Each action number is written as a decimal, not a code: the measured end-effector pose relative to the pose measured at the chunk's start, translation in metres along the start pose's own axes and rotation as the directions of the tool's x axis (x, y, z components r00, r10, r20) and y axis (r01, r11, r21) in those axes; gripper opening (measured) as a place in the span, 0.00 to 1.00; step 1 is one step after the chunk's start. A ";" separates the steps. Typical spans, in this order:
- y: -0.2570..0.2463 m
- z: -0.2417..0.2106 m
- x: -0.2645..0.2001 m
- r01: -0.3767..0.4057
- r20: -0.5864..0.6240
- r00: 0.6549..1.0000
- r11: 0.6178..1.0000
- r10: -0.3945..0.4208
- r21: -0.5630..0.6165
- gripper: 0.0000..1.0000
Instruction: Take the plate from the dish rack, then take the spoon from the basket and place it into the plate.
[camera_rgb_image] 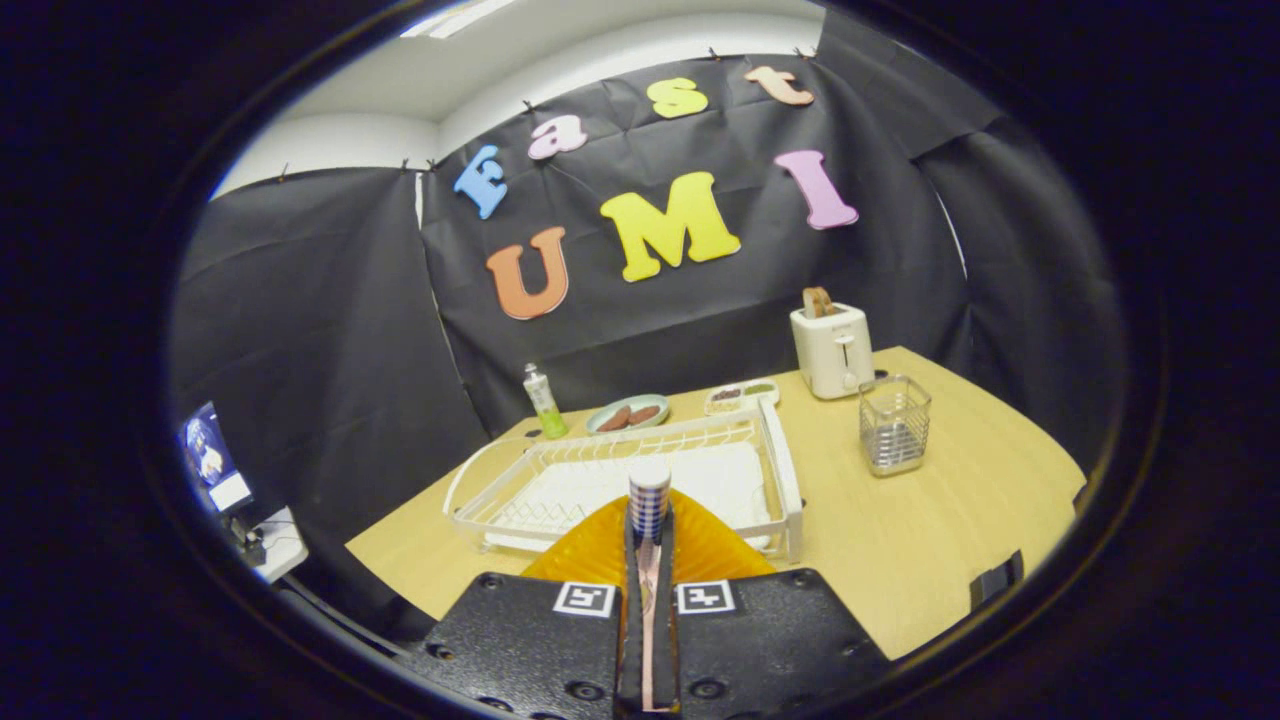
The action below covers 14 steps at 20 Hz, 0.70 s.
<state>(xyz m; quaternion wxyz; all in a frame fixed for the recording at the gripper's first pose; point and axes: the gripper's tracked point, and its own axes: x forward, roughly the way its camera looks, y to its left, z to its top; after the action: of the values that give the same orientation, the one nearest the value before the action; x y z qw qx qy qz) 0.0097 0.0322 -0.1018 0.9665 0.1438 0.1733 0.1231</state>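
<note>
Gripper (649,560) fingers pinch the orange plate (700,545) by its rim, over the dish rack's (790,480) near edge; bare table (900,540) lies right, toward the basket (894,424).

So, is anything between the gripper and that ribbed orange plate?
No, nothing visible: the gripper is shut on the ribbed orange plate, its rim between the fingers, over the white wire dish rack.

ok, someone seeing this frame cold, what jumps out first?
The orange plate clamped edge-on between the gripper fingers, held up in front of the white dish rack on the wooden table. Beyond the rack, toward the wall, a white toaster with bread sticking out, and beside it a wire basket.
</note>
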 end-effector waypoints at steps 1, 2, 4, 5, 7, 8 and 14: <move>-0.003 -0.004 0.004 0.016 -0.010 1.000 1.000 -0.016 -0.004 0.09; -0.004 -0.009 0.007 0.026 -0.020 0.999 1.000 -0.027 -0.009 0.09; -0.001 -0.023 0.011 0.020 -0.054 0.998 1.000 -0.020 -0.006 0.09; 0.000 -0.029 0.014 0.013 -0.073 0.997 1.000 -0.013 0.001 0.10; 0.002 -0.033 0.017 -0.017 -0.087 0.996 1.000 0.018 0.012 0.12; -0.003 -0.032 0.016 -0.010 -0.088 0.996 1.000 0.011 0.015 0.17; -0.031 -0.014 0.007 0.049 -0.037 0.998 0.998 -0.047 0.045 0.65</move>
<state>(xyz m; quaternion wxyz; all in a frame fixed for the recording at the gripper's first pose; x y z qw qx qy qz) 0.0172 0.0085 -0.1263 0.9623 0.1597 0.1969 0.0983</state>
